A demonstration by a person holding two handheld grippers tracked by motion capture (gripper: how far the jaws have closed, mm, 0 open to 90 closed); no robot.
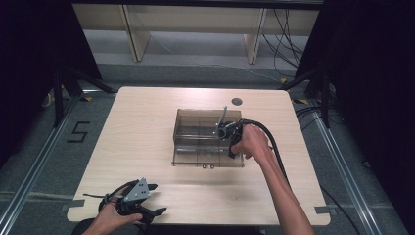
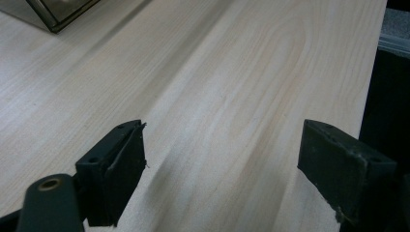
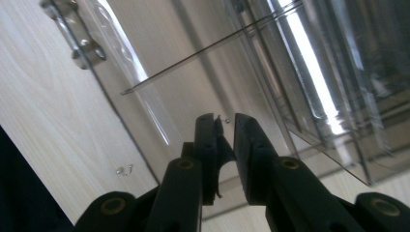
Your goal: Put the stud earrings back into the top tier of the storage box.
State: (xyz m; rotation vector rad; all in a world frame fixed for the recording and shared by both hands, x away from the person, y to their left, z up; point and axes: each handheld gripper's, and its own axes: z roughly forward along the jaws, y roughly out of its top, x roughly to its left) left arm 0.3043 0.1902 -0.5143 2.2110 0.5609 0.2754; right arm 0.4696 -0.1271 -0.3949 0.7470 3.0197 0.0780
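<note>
Reaching over the clear smoky plastic organizer box (image 1: 208,139), the right claw (image 3: 225,121) sits above its right side, jaws almost pressed together with a thin gap and nothing visibly between them. Box sits mid-tabletop (image 1: 147,142), lid apparently up; the right gripper view shows transparent dividers and a hinge at the wall. Likely reason for the near-shut jaws: going for something thin, a lid edge or divider. Can't confirm contact.

Left claw (image 2: 222,164) rests at the near-left corner of the tabletop, jaws spread wide, empty, well apart from the box. Reads as parked, out of the way, free to brace the box later.

Counts:
- 1 box, several compartments (exact number not readable)
- 2 claws, 1 per hand
- 1 dark round grommet (image 1: 237,101) just behind the box
- 2 tiny metal bits (image 3: 124,169) on the tabletop beside the box wall, possibly screws
</note>
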